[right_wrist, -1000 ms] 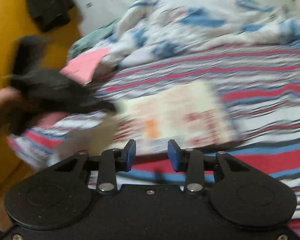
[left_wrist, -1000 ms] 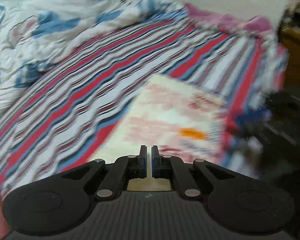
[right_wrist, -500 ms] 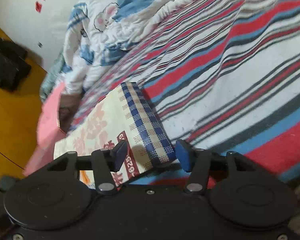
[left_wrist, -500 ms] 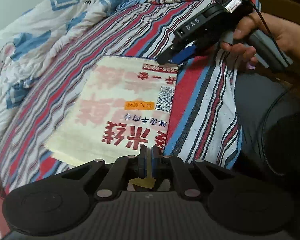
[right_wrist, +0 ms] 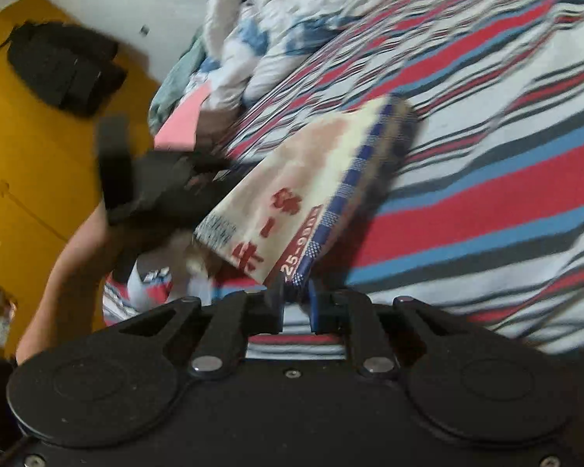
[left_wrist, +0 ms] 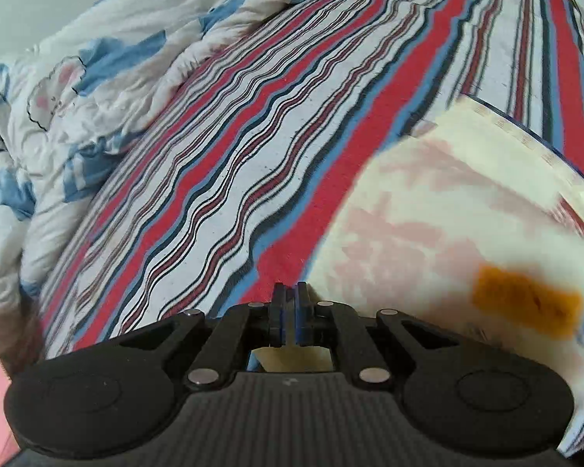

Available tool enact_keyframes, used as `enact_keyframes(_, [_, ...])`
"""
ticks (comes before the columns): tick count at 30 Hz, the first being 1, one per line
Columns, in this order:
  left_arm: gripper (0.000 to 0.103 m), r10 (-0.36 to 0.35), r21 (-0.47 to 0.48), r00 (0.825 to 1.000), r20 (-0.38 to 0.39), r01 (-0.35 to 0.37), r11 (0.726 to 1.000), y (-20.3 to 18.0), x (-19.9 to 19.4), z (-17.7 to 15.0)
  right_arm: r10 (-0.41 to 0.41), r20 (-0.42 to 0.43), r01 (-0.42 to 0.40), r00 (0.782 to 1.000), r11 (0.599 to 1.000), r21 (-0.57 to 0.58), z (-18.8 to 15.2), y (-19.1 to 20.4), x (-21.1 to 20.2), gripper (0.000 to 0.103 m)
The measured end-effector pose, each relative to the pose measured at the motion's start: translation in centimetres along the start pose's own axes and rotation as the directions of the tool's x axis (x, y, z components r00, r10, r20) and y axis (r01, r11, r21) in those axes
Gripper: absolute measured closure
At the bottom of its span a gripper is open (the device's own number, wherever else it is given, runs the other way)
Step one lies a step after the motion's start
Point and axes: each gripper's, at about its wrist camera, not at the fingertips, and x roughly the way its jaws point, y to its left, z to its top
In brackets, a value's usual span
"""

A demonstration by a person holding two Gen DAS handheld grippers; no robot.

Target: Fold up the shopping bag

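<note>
Fingertips of the right gripper (right_wrist: 295,299) pinched the nearest corner of the shopping bag (right_wrist: 315,179), at its blue checked edge. From there the cream bag ran up and away to the right, long axis slanting toward its far corner, lifted off the striped sheet (right_wrist: 486,202). Ahead to the left, the left gripper (right_wrist: 163,190) held the other near corner; its own view showed the blue pads (left_wrist: 279,307) pressed together on the bag's edge. Farther off lay the rumpled quilt (left_wrist: 78,89).
</note>
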Motion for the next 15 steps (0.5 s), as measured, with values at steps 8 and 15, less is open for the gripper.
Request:
enact_keyframes(8, [0.1,-0.043,-0.211,0.979,0.198,0.086,0.974,2.0,-9.8,-1.4,-0.023,0.171,-0.005,0.985,0.987,0.162,0.3,-3.7,-3.4,0.09])
enact_keyframes(15, [0.1,-0.455,-0.36,0.835,0.309,0.545,0.757,-0.5,-12.1,-3.4,-0.019,0.276,-0.048,0.961,0.971,0.236,0.5,-6.1,-5.1,0.091])
